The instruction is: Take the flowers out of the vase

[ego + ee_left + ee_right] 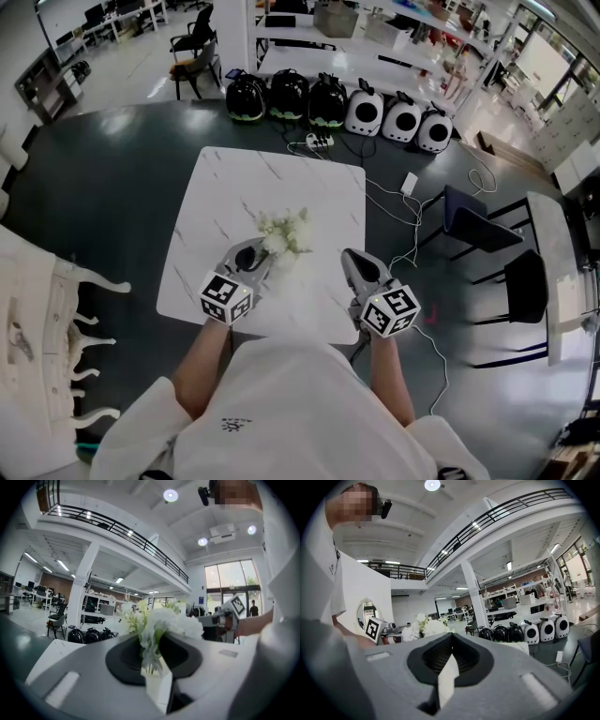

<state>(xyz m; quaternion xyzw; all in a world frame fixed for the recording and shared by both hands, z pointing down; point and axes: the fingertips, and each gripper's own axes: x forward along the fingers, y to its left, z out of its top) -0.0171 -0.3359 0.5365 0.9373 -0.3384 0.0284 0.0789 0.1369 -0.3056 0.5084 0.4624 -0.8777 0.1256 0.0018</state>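
Nearest us, the right hand-held gripper [449, 665] hangs empty, jaws together. The left hand-held gripper [152, 666] pinches the stems of the white flowers [161, 620], apparently just above the marble counter [225, 202]. Beyond, black and white cases [337, 103] line the floor.
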